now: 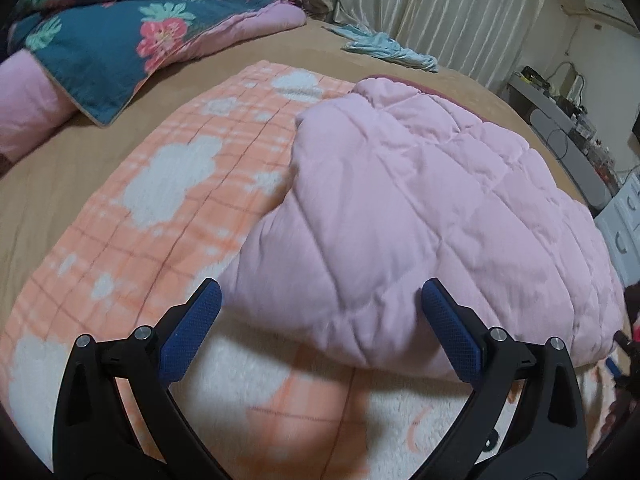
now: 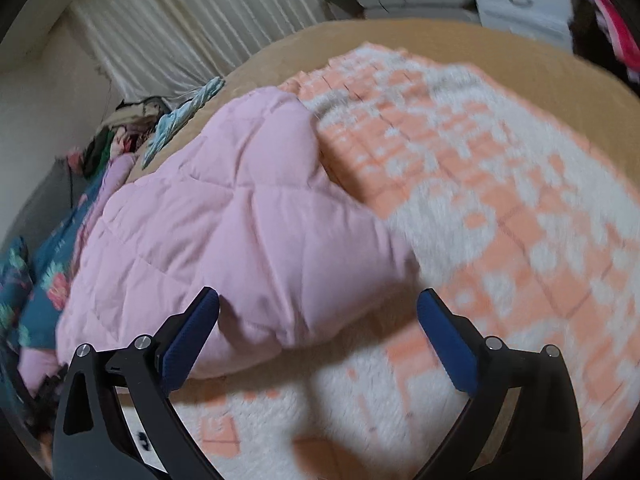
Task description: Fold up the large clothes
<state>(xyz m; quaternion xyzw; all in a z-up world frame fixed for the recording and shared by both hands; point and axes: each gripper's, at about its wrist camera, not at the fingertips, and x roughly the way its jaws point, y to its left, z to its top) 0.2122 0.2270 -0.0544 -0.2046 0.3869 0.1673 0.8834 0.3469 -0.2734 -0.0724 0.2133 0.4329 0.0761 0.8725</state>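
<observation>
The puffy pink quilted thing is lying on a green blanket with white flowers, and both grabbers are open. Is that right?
Not quite. The blanket under the pink quilted garment is orange with white flowers, not green, as the left wrist view shows. The rest holds: the left gripper and right gripper are both open.

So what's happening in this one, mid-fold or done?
A person with tongs in each hand is folding a pink quilted garment on an orange checked blanket spread over the bed. Both the left tongs and the right tongs are open and hold nothing. The garment lies doubled over between them, so one fold looks done.
</observation>
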